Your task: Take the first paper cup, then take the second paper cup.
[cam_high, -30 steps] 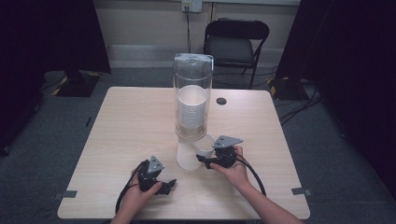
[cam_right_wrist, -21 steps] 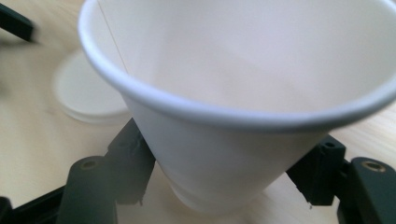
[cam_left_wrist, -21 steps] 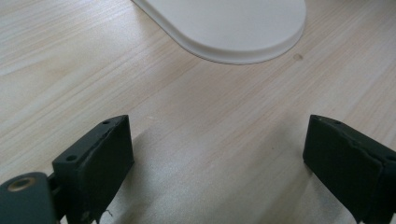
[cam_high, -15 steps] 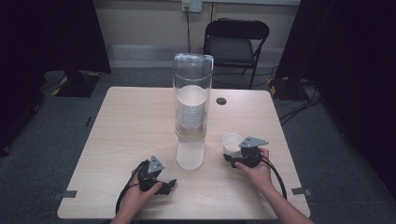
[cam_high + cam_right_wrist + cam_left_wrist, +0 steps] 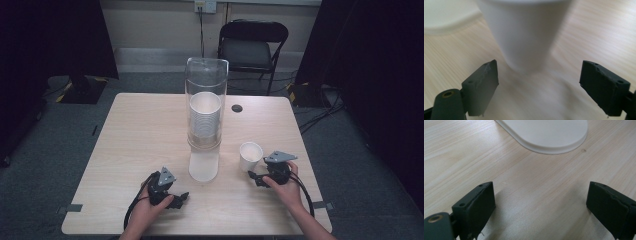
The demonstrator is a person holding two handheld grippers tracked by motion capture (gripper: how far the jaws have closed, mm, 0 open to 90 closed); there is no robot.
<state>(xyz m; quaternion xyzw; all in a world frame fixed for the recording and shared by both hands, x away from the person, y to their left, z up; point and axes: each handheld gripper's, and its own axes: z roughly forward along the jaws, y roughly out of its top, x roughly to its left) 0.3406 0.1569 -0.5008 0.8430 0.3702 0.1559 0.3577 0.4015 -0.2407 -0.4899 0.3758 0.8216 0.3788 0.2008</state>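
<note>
Since half a second before: cup set down upright on the table, right of the dispenser's base, about where it had been carried; right gripper drawn back slightly toward the person, jaws now apart. One second before: same gripper up against the base, at the dispenser. Left gripper unmoved throughout.

Seen from the high view: clear dispenser tube upright at mid-table, holding a stack of white cups, on a white base stretching toward the person. Loose cup white, mouth up, standing free just ahead of the right gripper, near the base but apart from it. Small dark round disc on the tabletop, right of the tube, toward the far edge. Black folding chair beyond the table, against the wall.

In the right gripper view: jaws spread wide, holding nothing, cup's wall blurred, straight ahead between the two jaws and beyond their tips, touching neither. Edge of the white base at upper left.

In the left gripper view: jaws likewise wide, empty, bare wood grain between them; rounded end of the base ahead, apart from the tips. Left hand resting low near the table's near edge, cable looping back beside it.
</note>
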